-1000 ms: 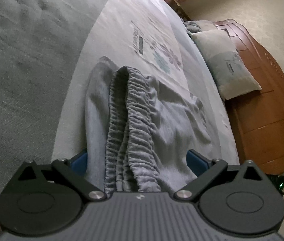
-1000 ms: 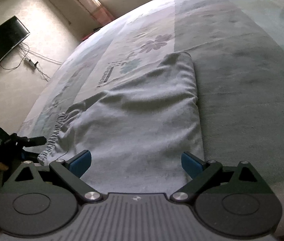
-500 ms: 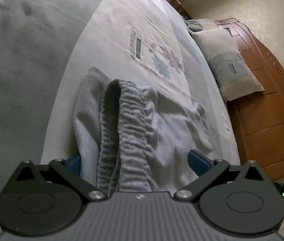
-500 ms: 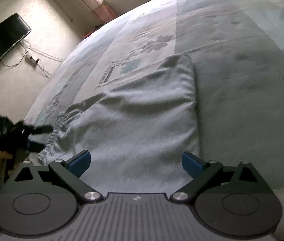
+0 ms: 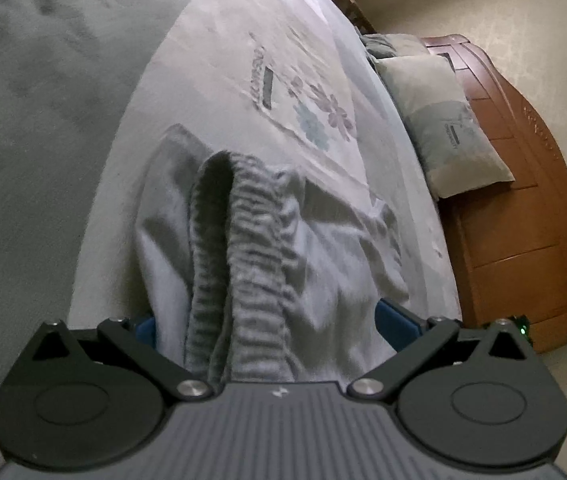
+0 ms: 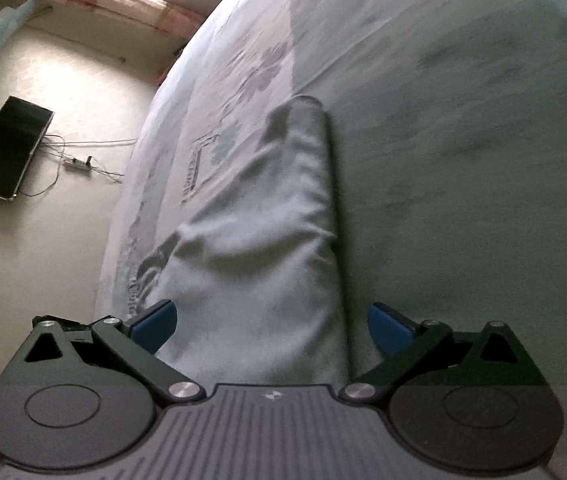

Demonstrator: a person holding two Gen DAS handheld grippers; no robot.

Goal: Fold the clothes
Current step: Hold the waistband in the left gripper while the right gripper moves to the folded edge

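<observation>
The pale grey knitted garment with a ribbed elastic waistband (image 5: 243, 248) is spread on the patterned bed cover (image 5: 275, 40), directly ahead of both tools, presumably so that it can be folded flat. The left gripper (image 5: 267, 320) is held wide, its blue-padded fingers (image 5: 393, 318) set either side of the bunched waistband, which runs back between them, apparently in readiness to pinch it. The right gripper (image 6: 269, 320) is likewise spread wide, straddling the garment's smooth straight edge (image 6: 329, 216), nothing being clamped yet.
</observation>
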